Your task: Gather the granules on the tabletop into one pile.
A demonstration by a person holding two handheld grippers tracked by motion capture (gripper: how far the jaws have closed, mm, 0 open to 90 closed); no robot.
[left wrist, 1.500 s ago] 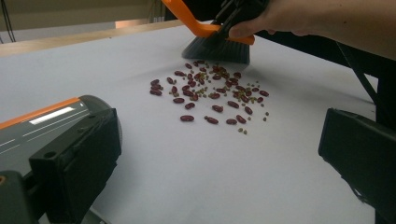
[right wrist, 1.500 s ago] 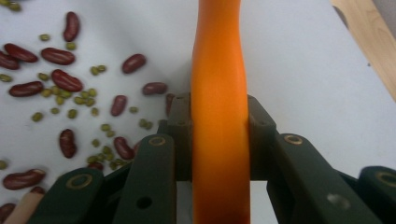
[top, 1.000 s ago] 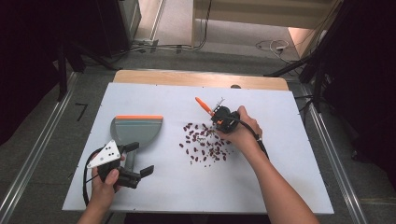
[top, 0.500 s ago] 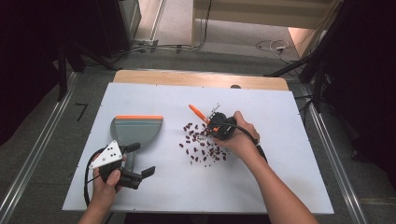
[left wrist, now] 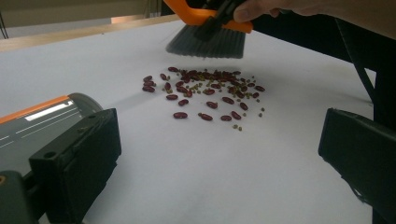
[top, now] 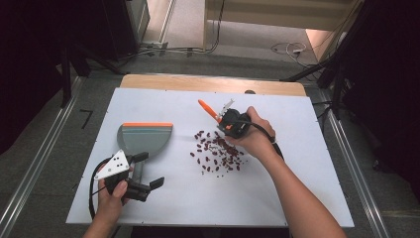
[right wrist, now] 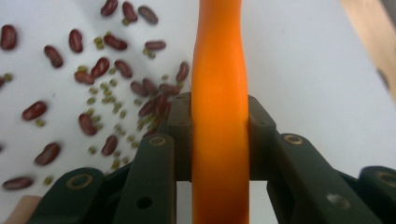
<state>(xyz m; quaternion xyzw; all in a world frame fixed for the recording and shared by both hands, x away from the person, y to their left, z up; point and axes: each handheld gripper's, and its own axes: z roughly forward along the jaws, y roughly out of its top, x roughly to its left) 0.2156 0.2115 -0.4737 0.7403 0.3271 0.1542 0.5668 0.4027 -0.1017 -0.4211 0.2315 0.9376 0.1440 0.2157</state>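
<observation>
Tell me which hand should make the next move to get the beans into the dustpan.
Right, probably. The right gripper is shut on the brush, whose bristles sit at the far edge of the beans. The left gripper is open beside the dustpan handle, holding nothing.

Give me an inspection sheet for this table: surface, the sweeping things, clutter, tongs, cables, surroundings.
Surface: white tabletop, wooden strip along the far edge.
Job's things: scattered dark red beans and small green beans; orange-handled hand brush with grey bristles just above them; grey dustpan with orange lip lying flat at the left.
Clutter: nothing seen.
Tongs: right tongs shut on the brush handle; left tongs open, alongside the dustpan's handle.
Cables: black cable loops from the left tongs; loose cables on the floor beyond.
Surroundings: grey floor, metal rails, dark sides.
</observation>
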